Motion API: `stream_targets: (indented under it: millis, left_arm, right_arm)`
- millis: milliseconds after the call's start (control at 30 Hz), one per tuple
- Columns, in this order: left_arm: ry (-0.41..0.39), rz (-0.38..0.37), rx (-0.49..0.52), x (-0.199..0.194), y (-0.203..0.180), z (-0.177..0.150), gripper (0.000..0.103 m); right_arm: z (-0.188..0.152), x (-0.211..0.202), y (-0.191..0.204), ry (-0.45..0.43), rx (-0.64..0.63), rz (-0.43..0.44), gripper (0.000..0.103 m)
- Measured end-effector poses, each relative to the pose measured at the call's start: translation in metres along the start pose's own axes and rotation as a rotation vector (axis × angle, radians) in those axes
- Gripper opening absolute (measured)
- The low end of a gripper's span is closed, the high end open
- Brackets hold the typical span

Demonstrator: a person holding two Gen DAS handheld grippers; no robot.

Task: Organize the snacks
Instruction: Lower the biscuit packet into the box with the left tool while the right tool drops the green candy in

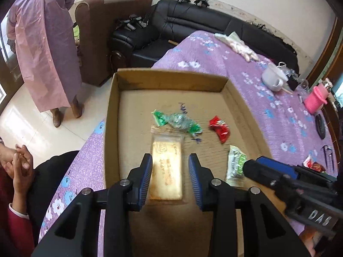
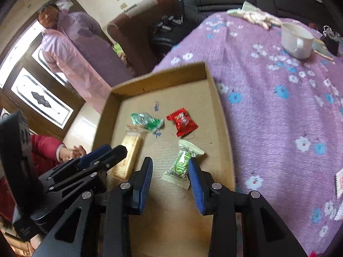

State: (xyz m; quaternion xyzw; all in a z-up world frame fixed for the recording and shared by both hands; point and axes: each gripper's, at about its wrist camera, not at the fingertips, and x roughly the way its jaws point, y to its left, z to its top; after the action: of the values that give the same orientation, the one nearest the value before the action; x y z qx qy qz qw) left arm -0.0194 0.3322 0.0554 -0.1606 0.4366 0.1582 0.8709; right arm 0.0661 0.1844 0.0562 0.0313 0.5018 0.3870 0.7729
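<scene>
An open cardboard box [image 1: 111, 115] [image 2: 220, 111] sits on the purple flowered cloth. In it lie a clear-wrapped biscuit pack [image 1: 166, 167] [image 2: 128, 154], a green candy [image 1: 182, 123] [image 2: 146, 121], a red candy [image 1: 219, 128] [image 2: 182, 121] and a white-green packet [image 1: 235, 165] [image 2: 182, 163]. My left gripper [image 1: 170, 160] is open, its fingers either side of the biscuit pack and above it. My right gripper [image 2: 170, 165] is open over the white-green packet, which lies between the fingers. Each gripper shows in the other's view, the right one [image 1: 248, 166] and the left one [image 2: 111, 150].
On the cloth stand a white cup [image 1: 273, 78] [image 2: 297, 40], white gloves [image 1: 238, 44] [image 2: 255, 16], a pink bottle [image 1: 316, 98] and red packets [image 1: 314, 165] at the right edge. A person in pink [image 1: 42, 49] stands left; another sits with clasped hands [image 1: 19, 165]. Sofas stand behind.
</scene>
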Motion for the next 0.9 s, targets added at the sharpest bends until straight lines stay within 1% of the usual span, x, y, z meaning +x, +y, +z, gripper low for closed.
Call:
stream_targets:
  millis: [100, 167, 267, 400, 500, 567, 733, 833, 900]
  left_arm:
    - [-0.031, -0.021, 0.007, -0.015, -0.01, -0.001, 0.034]
    - [-0.058, -0.051, 0.015, -0.027, -0.019, -0.004, 0.034]
    - [-0.087, -0.097, 0.043, -0.045, -0.037, -0.013, 0.034]
    - [-0.104, -0.161, 0.113, -0.061, -0.072, -0.029, 0.034]
    - [-0.113, -0.211, 0.195, -0.071, -0.108, -0.046, 0.034]
    - [-0.115, -0.241, 0.241, -0.074, -0.129, -0.055, 0.035]
    - [-0.094, -0.327, 0.423, -0.072, -0.199, -0.091, 0.041]
    - [-0.074, -0.339, 0.551, -0.062, -0.242, -0.115, 0.041]
    - [-0.058, -0.353, 0.615, -0.056, -0.261, -0.126, 0.041]
  right_arm:
    - [-0.003, -0.023, -0.007, -0.043, 0.012, 0.017, 0.046]
    - [-0.009, -0.043, -0.016, -0.073, 0.025, 0.033, 0.046]
    - [-0.02, -0.068, -0.032, -0.106, 0.034, 0.035, 0.046]
    - [-0.044, -0.102, -0.066, -0.145, 0.068, 0.036, 0.046]
    - [-0.064, -0.131, -0.101, -0.184, 0.121, 0.026, 0.046]
    - [-0.078, -0.151, -0.127, -0.218, 0.168, 0.002, 0.046]
    - [-0.116, -0.2, -0.182, -0.307, 0.258, -0.045, 0.046]
    - [-0.133, -0.212, -0.196, -0.319, 0.267, -0.077, 0.046]
    - [-0.145, -0.215, -0.205, -0.325, 0.271, -0.07, 0.046]
